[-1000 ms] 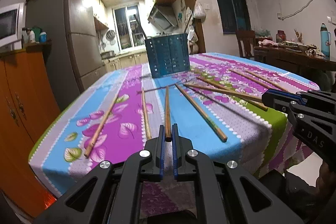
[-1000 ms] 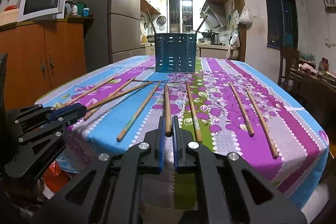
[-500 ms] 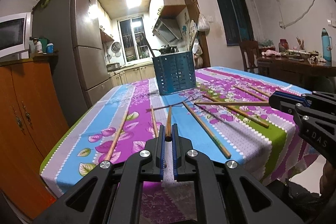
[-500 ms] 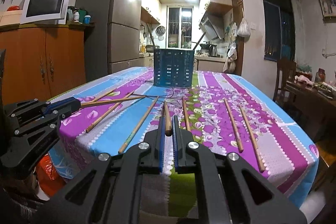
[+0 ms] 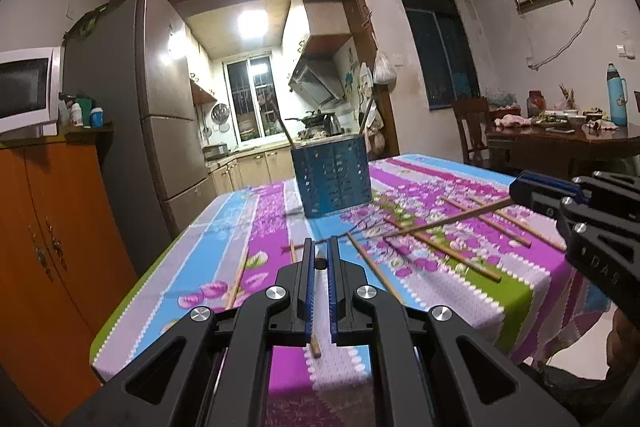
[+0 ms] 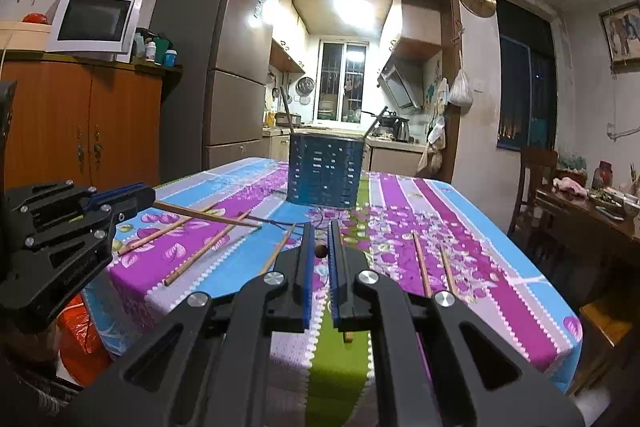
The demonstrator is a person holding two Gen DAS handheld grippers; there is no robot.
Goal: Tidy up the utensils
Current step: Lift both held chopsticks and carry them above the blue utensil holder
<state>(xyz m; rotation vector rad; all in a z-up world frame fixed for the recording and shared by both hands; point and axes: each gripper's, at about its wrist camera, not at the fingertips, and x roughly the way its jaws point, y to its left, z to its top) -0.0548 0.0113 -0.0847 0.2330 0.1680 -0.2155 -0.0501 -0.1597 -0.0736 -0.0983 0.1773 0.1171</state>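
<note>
Chopsticks (image 5: 442,251) lay scattered over striped floral tablecloth (image 5: 516,291), some crossing, between near edge and blue slotted holder (image 5: 331,182) at far centre; two sticks already leaned inside it. Refrigerator (image 5: 160,115) and orange cabinet (image 5: 52,239) stood left, dining table (image 5: 568,141) right. Left gripper (image 5: 319,261) clenched on one chopstick (image 5: 317,341), seen end-on. Right gripper (image 6: 319,251) likewise clamped on another chopstick (image 6: 320,251), pointing toward holder. Compared with a second ago: both held sticks lifted clear of cloth, tips raised, table lower in view.
</note>
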